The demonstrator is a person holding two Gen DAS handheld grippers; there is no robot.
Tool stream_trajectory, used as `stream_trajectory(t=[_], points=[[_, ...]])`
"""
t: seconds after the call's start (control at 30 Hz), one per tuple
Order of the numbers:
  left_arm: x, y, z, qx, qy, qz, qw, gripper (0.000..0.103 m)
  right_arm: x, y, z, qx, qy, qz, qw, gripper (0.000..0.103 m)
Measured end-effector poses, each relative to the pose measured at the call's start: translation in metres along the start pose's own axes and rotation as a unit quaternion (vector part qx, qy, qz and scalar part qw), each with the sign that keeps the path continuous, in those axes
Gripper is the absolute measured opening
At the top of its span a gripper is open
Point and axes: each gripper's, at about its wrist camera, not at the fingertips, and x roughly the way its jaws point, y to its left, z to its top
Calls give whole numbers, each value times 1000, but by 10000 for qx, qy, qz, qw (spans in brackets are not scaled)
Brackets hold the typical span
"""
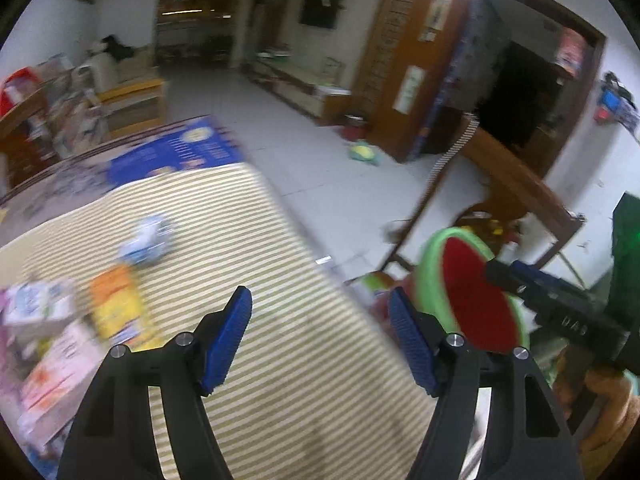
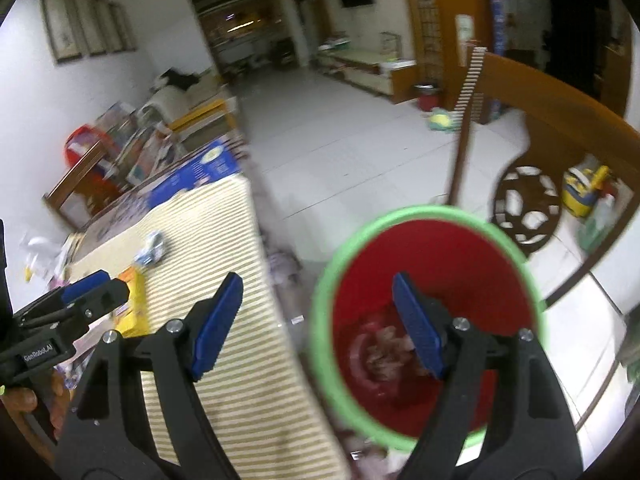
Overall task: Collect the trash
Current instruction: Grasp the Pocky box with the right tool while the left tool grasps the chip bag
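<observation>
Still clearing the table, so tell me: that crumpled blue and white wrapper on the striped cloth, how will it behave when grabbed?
The blue and white wrapper looks crumpled and thin, so probably light and floppy. It may crush flat between pads, and likely slides on the striped cloth if nudged.

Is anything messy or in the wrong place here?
Yes. Wrappers, like the orange packet and a crumpled blue-white one, lie on the striped mat instead of in the red bin beside it.

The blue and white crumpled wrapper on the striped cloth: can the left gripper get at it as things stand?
Probably yes. The left gripper has its jaws open and empty, and bare striped cloth lies between it and the blue and white wrapper. The orange and yellow packet sits beside that path, not across it.
</observation>
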Motion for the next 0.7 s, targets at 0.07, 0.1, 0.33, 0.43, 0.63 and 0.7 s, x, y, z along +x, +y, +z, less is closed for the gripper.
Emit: stream_trajectory(t=[0.07,0.1,0.33,0.43,0.63,0.7], points=[[-17,33,-16,-129,32,309,9994,68,7,31,-6,-179,107,186,9996,77],[-24,47,-24,-188,48,445,9988,68,9,42,-8,-236,144,246,9993,77],[-89,150,-87,-449,237,1398,9889,78,31,140,-37,-655,704,1028,9900,80],[-112,181,-113,-268,342,1782,9830,82,43,177,-54,-732,1025,1368,9825,81],[-129,229,-157,-55,639,1939,9789,82,51,243,-81,-1175,1311,1603,9712,81],[-120,236,-166,-62,816,1853,9793,82,50,257,-85,-1249,1327,1630,9696,81]])
